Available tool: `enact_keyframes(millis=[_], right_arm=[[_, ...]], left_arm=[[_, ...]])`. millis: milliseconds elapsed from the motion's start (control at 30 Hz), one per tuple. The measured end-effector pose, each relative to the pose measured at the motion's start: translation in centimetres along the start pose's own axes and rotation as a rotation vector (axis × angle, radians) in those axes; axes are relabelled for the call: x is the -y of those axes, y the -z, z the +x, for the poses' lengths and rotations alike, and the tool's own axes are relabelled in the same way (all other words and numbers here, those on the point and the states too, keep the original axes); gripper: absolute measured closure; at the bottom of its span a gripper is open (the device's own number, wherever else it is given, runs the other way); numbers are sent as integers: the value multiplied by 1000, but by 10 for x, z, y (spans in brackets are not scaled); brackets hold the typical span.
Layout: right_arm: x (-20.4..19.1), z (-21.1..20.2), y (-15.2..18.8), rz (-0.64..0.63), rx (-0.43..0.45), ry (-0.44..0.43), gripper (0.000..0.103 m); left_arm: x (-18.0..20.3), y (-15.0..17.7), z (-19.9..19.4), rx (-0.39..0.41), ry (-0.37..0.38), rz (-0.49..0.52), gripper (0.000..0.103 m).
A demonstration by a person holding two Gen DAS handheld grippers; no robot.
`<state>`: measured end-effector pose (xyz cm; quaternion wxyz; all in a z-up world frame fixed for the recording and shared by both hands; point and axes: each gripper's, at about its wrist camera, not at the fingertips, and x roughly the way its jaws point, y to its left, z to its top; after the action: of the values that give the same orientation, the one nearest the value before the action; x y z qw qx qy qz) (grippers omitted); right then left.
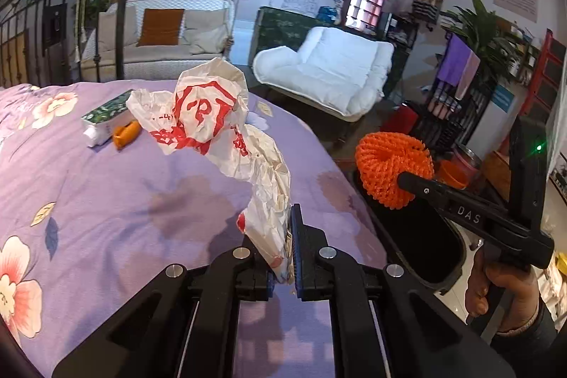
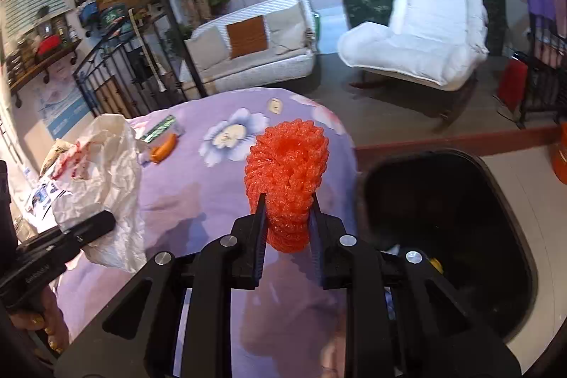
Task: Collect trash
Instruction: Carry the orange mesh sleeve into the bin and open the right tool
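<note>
Left gripper (image 1: 288, 247) is clamped tight on the tail end of a crumpled white paper bag (image 1: 212, 119) with red print. The bag's pinched end sits right between the two pads; the rest rises up and away from the jaws, bunched, hanging over the purple flowered bedspread (image 1: 88, 201). In the right wrist view the same bag (image 2: 106, 186) shows at far left, with the left gripper's dark finger (image 2: 92, 227) across it.

Right gripper (image 2: 287, 225) grasps an orange foam net (image 2: 287, 179), a rolled mesh fruit sleeve. The lower part of the roll is squeezed between the pads and the top bulges out above the fingertips. In the left wrist view the net (image 1: 393, 165) is on the end of the right gripper's finger (image 1: 418, 183), held out past the bed's edge and above the black bin (image 1: 418, 236). A hand (image 1: 496, 286) grips that tool's handle at lower right.

The bin (image 2: 446, 229) stands on the floor just beside the bed, mouth open, dark inside; a small yellow bit shows near its rim.

Left on the bedspread, well apart from both grippers: a green-and-white box (image 1: 104, 119) and a small orange wrapper (image 1: 125, 133) touching or just beside it.

Background: white armchair (image 1: 329, 73), wicker sofa (image 1: 159, 34) with cushions, black metal railing (image 1: 35, 23). Nothing sits between the net and the bin mouth.
</note>
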<state>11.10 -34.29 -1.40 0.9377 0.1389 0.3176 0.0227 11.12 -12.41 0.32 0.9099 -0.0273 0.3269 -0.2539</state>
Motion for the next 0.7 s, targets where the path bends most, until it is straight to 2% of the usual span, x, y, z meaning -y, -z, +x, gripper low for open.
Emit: enact_keyframes(millis=[300, 567, 633, 667, 700], right_arm=[[69, -23, 23, 104, -29, 161, 80], [110, -12, 38, 181, -108, 280, 80], [117, -6, 43, 205, -123, 287, 75], [119, -3, 45, 221, -129, 289, 69], [122, 1, 47, 236, -135, 286, 57]], left_arm=[[32, 0, 18, -28, 84, 76, 94], [55, 8, 32, -65, 149, 136, 94], [59, 9, 35, -77, 163, 145, 94], [62, 9, 36, -82, 171, 152, 94], [64, 10, 36, -85, 177, 156, 94]])
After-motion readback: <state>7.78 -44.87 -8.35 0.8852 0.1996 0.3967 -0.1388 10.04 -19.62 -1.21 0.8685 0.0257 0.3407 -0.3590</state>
